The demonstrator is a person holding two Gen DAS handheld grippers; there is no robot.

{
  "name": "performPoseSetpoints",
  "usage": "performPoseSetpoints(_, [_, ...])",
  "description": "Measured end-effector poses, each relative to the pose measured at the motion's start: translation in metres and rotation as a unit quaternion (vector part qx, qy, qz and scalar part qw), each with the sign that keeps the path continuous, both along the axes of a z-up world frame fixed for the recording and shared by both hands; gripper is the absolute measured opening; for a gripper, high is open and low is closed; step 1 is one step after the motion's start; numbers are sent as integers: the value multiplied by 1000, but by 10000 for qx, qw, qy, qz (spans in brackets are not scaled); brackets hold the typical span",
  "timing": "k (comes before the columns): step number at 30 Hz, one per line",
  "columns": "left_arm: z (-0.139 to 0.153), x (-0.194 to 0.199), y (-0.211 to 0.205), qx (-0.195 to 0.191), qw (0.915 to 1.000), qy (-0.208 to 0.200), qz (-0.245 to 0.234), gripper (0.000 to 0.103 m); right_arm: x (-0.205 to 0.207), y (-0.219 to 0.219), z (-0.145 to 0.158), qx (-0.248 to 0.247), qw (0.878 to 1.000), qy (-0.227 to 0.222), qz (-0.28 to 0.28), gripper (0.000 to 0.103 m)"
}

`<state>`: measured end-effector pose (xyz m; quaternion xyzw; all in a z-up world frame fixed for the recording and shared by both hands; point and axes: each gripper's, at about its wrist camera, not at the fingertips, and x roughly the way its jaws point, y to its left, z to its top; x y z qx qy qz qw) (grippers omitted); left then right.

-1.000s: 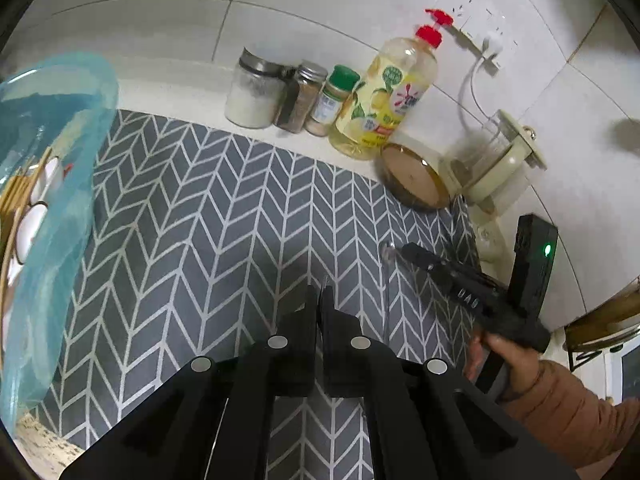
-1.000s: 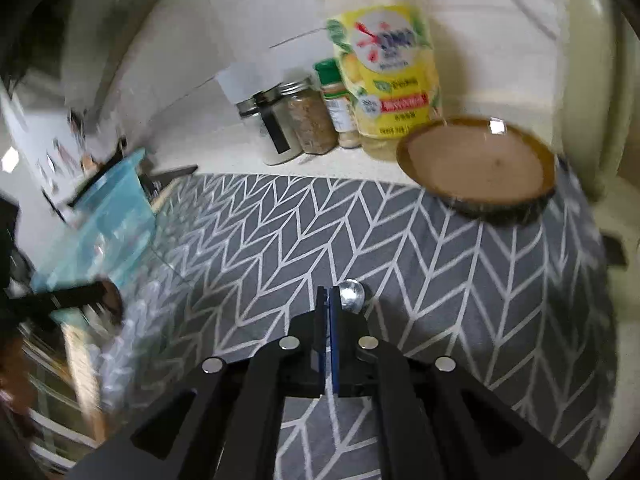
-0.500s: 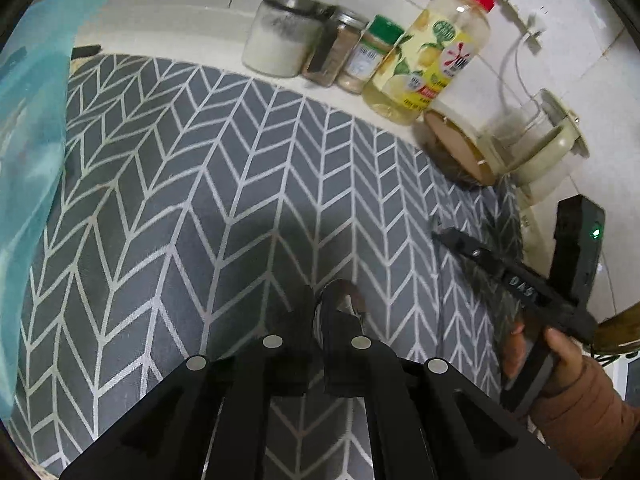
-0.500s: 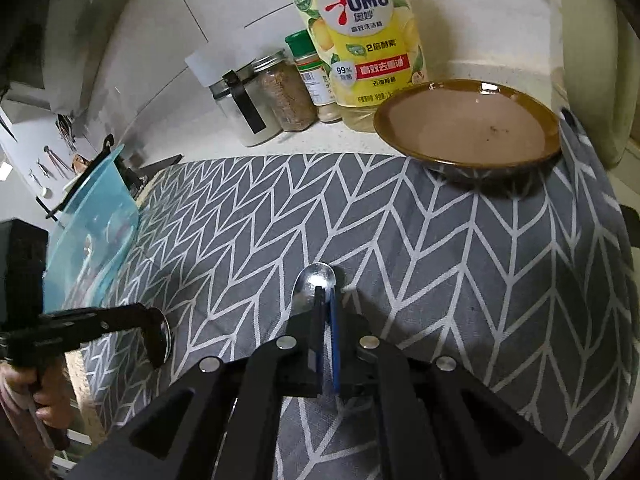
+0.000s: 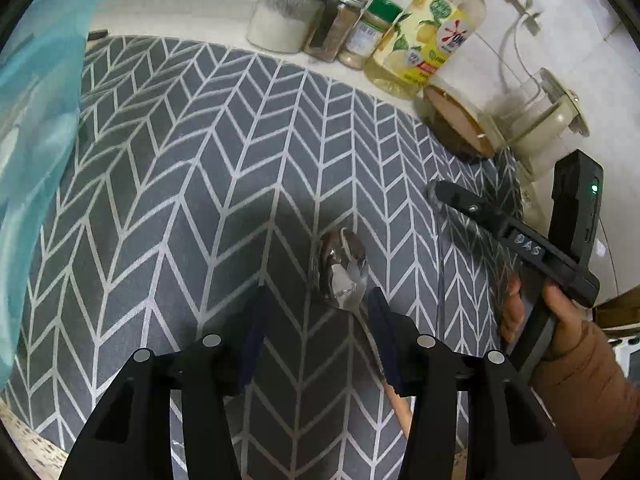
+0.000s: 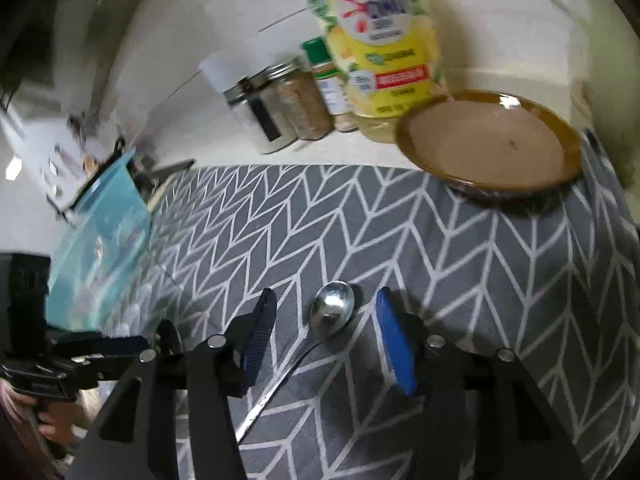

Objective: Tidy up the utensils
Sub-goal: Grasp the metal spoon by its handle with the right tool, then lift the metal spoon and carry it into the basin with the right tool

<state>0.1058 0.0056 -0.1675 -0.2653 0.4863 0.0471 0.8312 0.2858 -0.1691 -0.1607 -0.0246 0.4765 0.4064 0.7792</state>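
I judge this to be the laying-down step: two spoons lie on the mat (image 5: 192, 184), one under each of my grippers, and neither is gripped. To my far left stands the blue tray (image 5: 36, 128), which seems to hold other utensils, though it is too blurred to be sure. My left gripper (image 5: 316, 324) is spread wide; the wooden-handled spoon (image 5: 342, 268) lies just ahead, its handle running back beside the right finger, and I cannot tell if they touch. My right gripper (image 6: 326, 332) is also wide apart, with the slim metal spoon (image 6: 332, 312) flat on the mat between the fingers, touching neither. Next, I think, both grippers must lift clear without nudging the spoons.
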Motion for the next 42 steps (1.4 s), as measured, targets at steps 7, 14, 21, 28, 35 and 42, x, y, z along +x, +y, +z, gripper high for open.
performPoseSetpoints(7, [1,3,-6,98,9999,23,-52,58,-20,29,4,-1069,9880,-972,544,27])
performPoseSetpoints(14, [2,6,-9,120,9999,50,-71,60,-23,6,12,-587,9941,-815,407,4])
performPoseSetpoints(21, [0,11,-5,-152,9998,-15,-82,58,-14,-23,34,574,9978,-294,-134,2])
performPoseSetpoints(28, [-9,23,2,-609,9980,-117,-91,27,-14,-29,53,837,9955,-409,-148,2])
performPoseSetpoints(35, [-7,38,-18,-396,9981,-237,-415,4,-18,-33,54,892,9952,-350,-174,2])
performPoseSetpoints(42, [14,32,-20,-523,9960,-546,-485,1,-21,-41,59,989,9943,-332,-240,2])
